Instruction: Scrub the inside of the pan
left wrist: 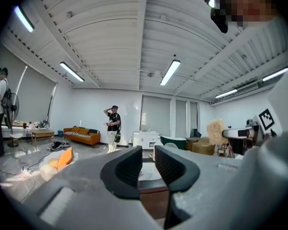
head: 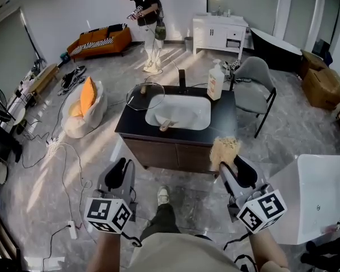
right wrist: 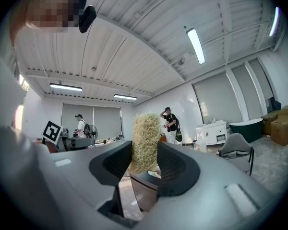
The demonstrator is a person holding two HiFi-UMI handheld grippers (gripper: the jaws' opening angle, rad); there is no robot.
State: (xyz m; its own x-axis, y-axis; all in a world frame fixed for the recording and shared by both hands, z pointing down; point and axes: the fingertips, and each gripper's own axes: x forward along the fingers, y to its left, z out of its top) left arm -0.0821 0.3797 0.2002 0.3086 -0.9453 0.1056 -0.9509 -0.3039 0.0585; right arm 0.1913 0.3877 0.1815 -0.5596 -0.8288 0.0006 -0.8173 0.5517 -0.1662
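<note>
Right gripper clenched on the fibrous scrubber, left gripper slightly parted and empty, both well short of the sink counter, whose round glass pan, if pan it is, sits unheld at the counter's left end: hard pressing could skate it off

Left hand-held gripper narrowly parted (empty); right hand-held gripper clamps a scrubber.
</note>
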